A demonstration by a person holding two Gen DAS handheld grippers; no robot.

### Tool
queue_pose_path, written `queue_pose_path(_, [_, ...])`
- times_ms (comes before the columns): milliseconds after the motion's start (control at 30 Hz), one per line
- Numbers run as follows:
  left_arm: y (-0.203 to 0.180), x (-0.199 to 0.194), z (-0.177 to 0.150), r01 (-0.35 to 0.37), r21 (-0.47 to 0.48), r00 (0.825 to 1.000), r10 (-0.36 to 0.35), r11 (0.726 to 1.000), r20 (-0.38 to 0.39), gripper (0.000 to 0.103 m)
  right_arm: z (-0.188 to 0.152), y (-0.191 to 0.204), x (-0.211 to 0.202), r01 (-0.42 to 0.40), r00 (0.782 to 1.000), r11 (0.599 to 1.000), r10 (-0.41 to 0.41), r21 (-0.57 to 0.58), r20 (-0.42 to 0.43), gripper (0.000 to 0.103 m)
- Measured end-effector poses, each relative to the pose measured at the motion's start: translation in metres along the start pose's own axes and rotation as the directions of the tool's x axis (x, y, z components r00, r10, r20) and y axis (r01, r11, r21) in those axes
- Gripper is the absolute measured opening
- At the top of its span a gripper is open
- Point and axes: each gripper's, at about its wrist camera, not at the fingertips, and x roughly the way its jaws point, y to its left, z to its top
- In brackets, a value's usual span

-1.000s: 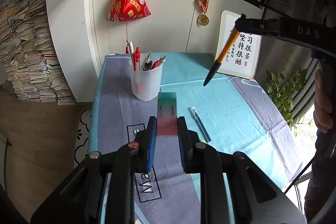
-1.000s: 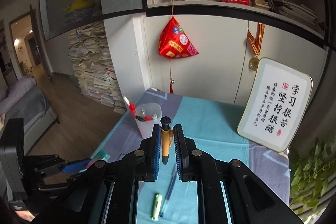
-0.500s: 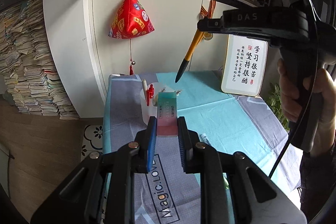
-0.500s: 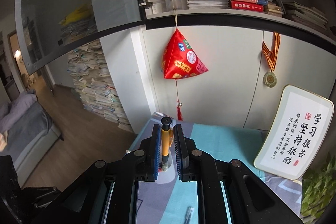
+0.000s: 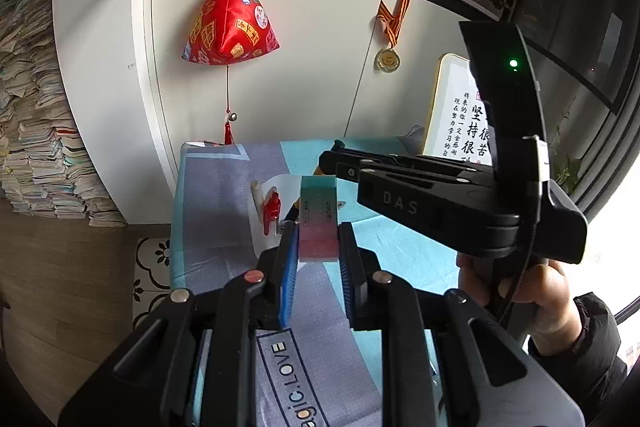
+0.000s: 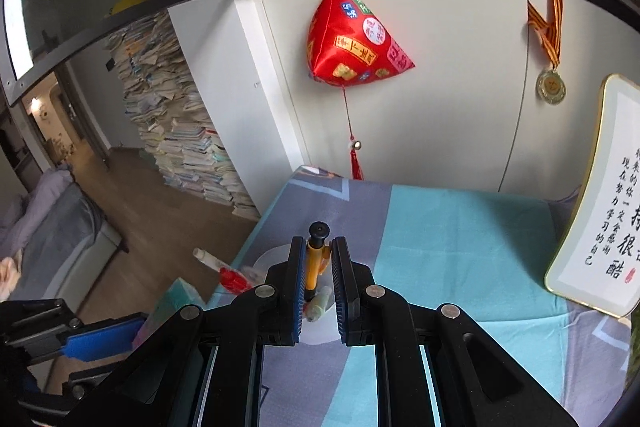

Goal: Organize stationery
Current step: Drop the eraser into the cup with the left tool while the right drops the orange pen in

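My left gripper (image 5: 318, 239) is shut on a green-to-pink eraser (image 5: 319, 223) and holds it above the table. My right gripper (image 6: 317, 259) is shut on an orange pen (image 6: 312, 267) with a black cap, held upright directly over the translucent pen cup (image 6: 280, 259). The pen's lower end reaches down into the cup among the pens there. In the left wrist view the right gripper (image 5: 332, 157) crosses in front of the cup (image 5: 276, 203), which holds a red-capped pen (image 5: 272, 211).
The table has a grey and teal cloth (image 6: 460, 227). A framed calligraphy board (image 6: 600, 227) leans at the back right. A red hanging ornament (image 6: 356, 39) and a medal (image 6: 551, 87) hang on the wall. Book stacks (image 6: 180, 131) stand left of the table.
My right gripper has moved left and down with the orange pen, from above the table to over the cup. My left gripper has kept the eraser and drawn closer to the cup.
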Motion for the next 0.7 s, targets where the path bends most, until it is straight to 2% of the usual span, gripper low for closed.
queue_pose_path(167, [-0.002,0.017,0.014,0.002,-0.006,1.0,-0.002,1.0,-0.03,0.018,-0.004,-0.012,0.005,-0.058,0.998,0.996,0.059,0.071,-0.006,0.014])
queue_pose_path(267, [-0.002,0.026,0.019,-0.02,0.001,0.999,0.02,1.0,-0.047,0.018,-0.006,-0.02,-0.004,-0.038,0.999,0.994,0.037,0.103,0.016,0.016])
queue_pose_path(333, [-0.003,0.034,0.022,-0.027,0.009,0.997,0.028,1.0,-0.068,0.018,-0.006,-0.032,-0.012,-0.075,0.997,0.984,0.07,0.161,0.032,0.032])
queue_pose_path(367, [-0.002,0.037,0.022,-0.033,0.009,0.996,0.033,0.999,-0.077,0.018,-0.006,-0.038,-0.017,-0.089,0.996,0.979,0.081,0.185,0.047,0.047])
queue_pose_path(400, [-0.001,0.041,0.024,-0.038,0.006,0.996,0.038,0.999,-0.084,0.018,-0.006,-0.043,-0.022,-0.091,0.995,0.976,0.079,0.199,0.065,0.054])
queue_pose_path(567, [0.001,0.051,0.029,-0.063,-0.012,0.992,0.062,0.998,-0.106,0.018,-0.008,-0.057,-0.045,-0.108,0.99,0.967,0.083,0.229,0.115,0.055])
queue_pose_path(700, [-0.007,0.054,0.029,-0.079,0.012,0.99,0.08,0.997,-0.116,0.019,-0.017,-0.066,-0.058,-0.135,0.986,0.96,0.106,0.245,0.126,0.055])
